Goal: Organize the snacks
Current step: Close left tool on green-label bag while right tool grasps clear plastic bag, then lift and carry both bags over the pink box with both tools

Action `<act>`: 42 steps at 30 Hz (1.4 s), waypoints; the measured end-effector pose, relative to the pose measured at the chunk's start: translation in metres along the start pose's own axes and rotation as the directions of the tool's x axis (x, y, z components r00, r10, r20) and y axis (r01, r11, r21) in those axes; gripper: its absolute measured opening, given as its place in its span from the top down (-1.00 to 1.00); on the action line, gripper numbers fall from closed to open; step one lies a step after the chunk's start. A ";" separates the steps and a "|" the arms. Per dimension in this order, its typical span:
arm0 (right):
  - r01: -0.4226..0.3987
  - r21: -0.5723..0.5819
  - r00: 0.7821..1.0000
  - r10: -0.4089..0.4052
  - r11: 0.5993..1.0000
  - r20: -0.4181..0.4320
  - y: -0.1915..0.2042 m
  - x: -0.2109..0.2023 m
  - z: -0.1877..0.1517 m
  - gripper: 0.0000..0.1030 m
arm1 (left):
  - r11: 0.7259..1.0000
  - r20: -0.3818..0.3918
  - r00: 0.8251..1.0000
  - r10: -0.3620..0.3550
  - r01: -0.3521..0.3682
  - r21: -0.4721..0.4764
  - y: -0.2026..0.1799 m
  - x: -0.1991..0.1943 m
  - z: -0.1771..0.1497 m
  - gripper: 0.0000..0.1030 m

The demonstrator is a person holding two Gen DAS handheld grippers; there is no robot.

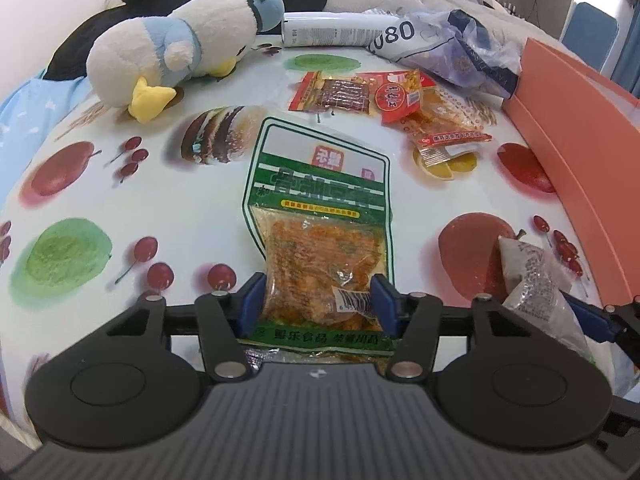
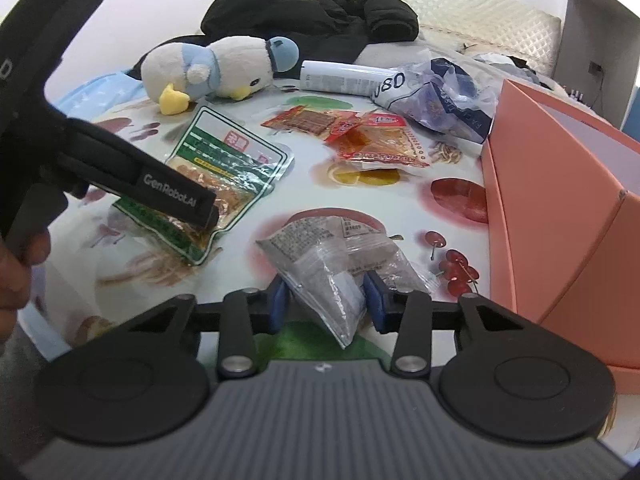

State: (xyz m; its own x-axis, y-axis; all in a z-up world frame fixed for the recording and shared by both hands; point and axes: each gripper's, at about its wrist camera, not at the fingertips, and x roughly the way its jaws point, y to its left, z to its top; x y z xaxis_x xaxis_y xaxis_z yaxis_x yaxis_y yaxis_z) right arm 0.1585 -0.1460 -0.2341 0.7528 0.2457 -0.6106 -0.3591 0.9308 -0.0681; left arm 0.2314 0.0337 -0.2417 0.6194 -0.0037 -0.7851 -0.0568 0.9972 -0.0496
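Observation:
A green snack packet [image 1: 320, 200] with orange pieces lies on the fruit-printed tablecloth [image 1: 100, 200]. My left gripper [image 1: 318, 304] has its blue pads pressed on both sides of the packet's near end, which is pinched narrow. In the right wrist view my right gripper [image 2: 326, 300] is shut on a clear grey packet [image 2: 316, 256] that is slightly crumpled between the pads. The green snack packet [image 2: 236, 160] shows there under the left gripper's black body. Red snack packets [image 1: 340, 94] and an orange packet [image 1: 444, 120] lie further back.
An open salmon-coloured box [image 2: 560, 200] stands at the right edge. At the back lie a plush duck [image 1: 172, 56], a white spray can [image 1: 332, 28], a crumpled plastic bag [image 1: 468, 52] and black clothing. A hand [image 2: 16, 264] holds the left gripper.

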 end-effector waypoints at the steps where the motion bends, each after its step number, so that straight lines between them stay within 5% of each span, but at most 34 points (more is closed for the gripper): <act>1: -0.003 -0.001 1.000 0.003 1.000 -0.001 0.000 -0.002 0.000 0.19 | 1.000 0.000 1.000 -0.003 0.003 -0.004 0.000 -0.002 -0.001 -0.16; 8: -0.022 0.019 1.000 0.022 1.000 -0.001 -0.004 -0.012 0.004 0.43 | 0.997 -0.010 0.999 -0.033 0.032 -0.073 0.006 -0.017 -0.009 -0.05; 20: -0.063 0.097 0.998 0.061 0.993 0.021 -0.017 -0.039 0.020 0.52 | 0.988 0.027 0.996 -0.082 0.084 -0.128 0.007 -0.072 -0.003 -0.04; 32: -0.103 0.208 0.990 0.080 0.973 0.115 -0.031 -0.107 0.052 0.53 | 0.987 0.108 0.986 -0.125 0.135 -0.087 -0.016 -0.145 0.022 -0.04; 42: -0.046 0.244 0.987 0.006 0.969 0.161 -0.054 -0.138 0.061 0.53 | 0.979 0.128 0.973 -0.194 0.201 -0.039 -0.045 -0.161 0.032 -0.04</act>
State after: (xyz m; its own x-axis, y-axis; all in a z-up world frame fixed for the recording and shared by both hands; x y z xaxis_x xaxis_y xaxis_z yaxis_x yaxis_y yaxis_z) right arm 0.1080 -0.2131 -0.0980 0.8295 0.2915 -0.4764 -0.2474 0.9565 0.1545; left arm 0.1591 -0.0080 -0.0938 0.7133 -0.1879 -0.6752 0.0385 0.9725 -0.2299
